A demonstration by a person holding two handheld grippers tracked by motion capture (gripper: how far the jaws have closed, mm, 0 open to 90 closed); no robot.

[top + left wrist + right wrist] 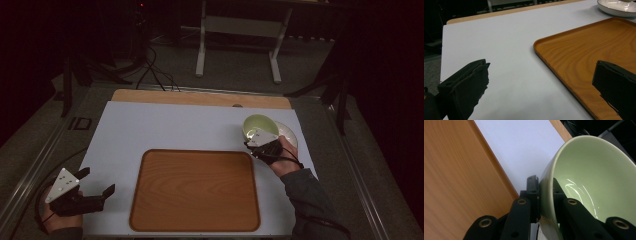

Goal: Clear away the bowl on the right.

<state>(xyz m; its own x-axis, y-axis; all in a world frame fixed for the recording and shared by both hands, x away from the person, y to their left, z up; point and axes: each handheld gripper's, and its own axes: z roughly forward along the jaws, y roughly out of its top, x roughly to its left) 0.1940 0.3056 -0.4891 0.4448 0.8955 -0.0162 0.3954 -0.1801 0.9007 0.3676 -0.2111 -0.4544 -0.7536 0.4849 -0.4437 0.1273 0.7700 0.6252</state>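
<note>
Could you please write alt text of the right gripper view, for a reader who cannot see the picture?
The right gripper is shut on the wall of a pale green bowl, one black jaw outside and one inside, holding it tilted. Behind it lie a wooden tray and the white table surface.

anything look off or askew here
Only the green bowl: the right gripper pinches its wall, holding it tilted over the white plate. It looks empty, nothing spilled. The wooden tray lies square.
</note>
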